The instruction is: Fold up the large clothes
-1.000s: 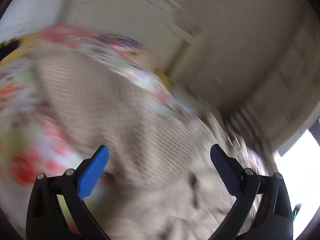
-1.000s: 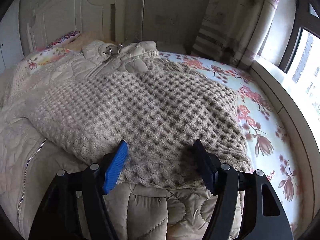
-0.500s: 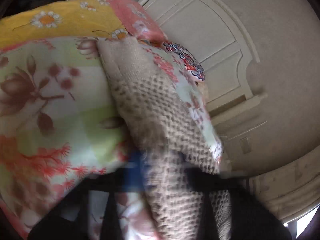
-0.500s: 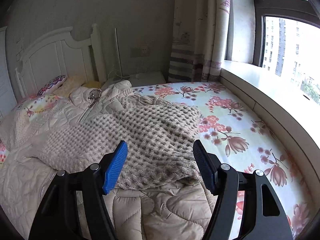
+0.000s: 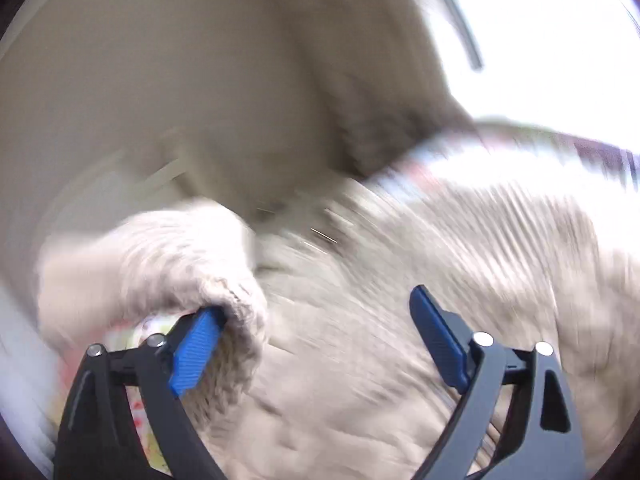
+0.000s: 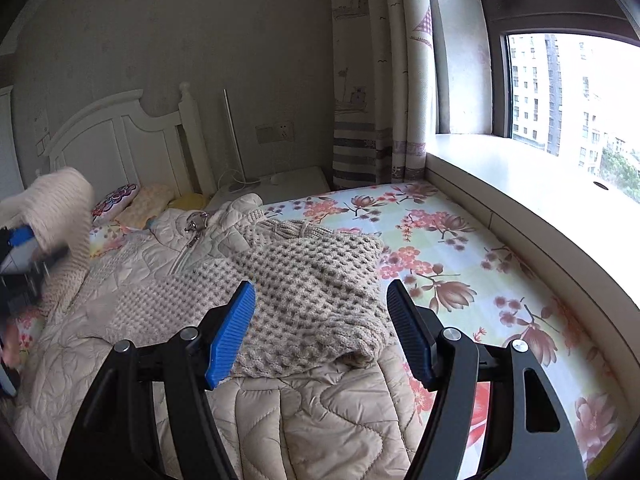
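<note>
The knitted sweater (image 6: 304,292) is laid on the quilted jacket (image 6: 280,412), which is spread over the bed (image 6: 480,264). Behind the jacket, pillows (image 6: 120,200) are set against the headboard (image 6: 120,140). Right of the bed, a windowsill (image 6: 540,200) is seen; a raised sleeve (image 6: 56,208), apparently the sweater's, is found left of the jacket.

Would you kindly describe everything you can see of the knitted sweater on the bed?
The sweater is a chunky beige waffle knit with a ribbed hem. Its body lies folded over on a quilted beige coat, its right edge beside the floral sheet. One sleeve is lifted at the left, draped over a finger of the left gripper, whose jaws have just been opening.
</note>
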Available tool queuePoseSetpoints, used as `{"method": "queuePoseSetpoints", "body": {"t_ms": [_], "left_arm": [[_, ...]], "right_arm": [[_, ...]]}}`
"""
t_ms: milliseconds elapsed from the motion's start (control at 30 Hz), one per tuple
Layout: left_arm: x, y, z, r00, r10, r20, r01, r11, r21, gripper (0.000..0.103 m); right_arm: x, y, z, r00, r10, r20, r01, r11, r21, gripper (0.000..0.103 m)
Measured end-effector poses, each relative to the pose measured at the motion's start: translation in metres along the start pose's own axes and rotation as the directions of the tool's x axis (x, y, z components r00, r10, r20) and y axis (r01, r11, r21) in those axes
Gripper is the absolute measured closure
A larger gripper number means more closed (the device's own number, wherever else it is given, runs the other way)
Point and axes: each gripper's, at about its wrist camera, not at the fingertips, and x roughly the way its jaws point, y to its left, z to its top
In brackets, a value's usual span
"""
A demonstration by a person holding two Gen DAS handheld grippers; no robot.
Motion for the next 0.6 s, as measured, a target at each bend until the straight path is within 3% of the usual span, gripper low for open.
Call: {"method": "queuePoseSetpoints", "body": {"t_ms": [67,133,267,333,400,500,600], "left_arm": [[0.010,-0.048,-0.018,0.999,-0.015,-0.038,0.021,0.988,0.154,0.011],[0.014,-0.068,-0.032,0.998,-0.006,-0.055,0.016,0.981,0.194,0.013],[0.002,-0.013,-0.039,0.993,-0.081,-0.084,0.076,0.995,-0.058,0.013],[-0.004,0.027,-0.048,0.995,-0.048,-0.085,0.033,0.984,-0.175,0.013],[-0.004,0.070,-0.065,0.993,0.023,-0.115,-0.055,0.958,-0.283,0.013],[0.000,0.119,-0.097,0.981,0.059,-0.182,-0.129,0.907,-0.400,0.013],[0.003,0.145,-0.128,0.969,0.084,-0.232,-0.185,0.869,-0.459,0.013]], "right_arm": [[-0.005,-0.007,-0.001,1.000,-0.007,0.003,0.007,1.000,0.003,0.037],[-0.011,-0.015,-0.001,1.000,-0.018,0.009,0.018,1.000,0.010,0.037],[-0.010,-0.029,-0.006,1.000,-0.019,-0.015,0.020,0.999,0.042,0.036],[-0.005,-0.028,-0.009,0.999,0.004,-0.038,-0.002,0.998,0.058,0.036],[0.002,-0.022,-0.012,0.995,0.072,-0.068,-0.066,0.994,0.084,0.036],[0.014,0.001,-0.016,0.969,0.214,-0.125,-0.200,0.972,0.121,0.036],[0.032,0.029,-0.019,0.918,0.343,-0.199,-0.317,0.936,0.150,0.037]]}}
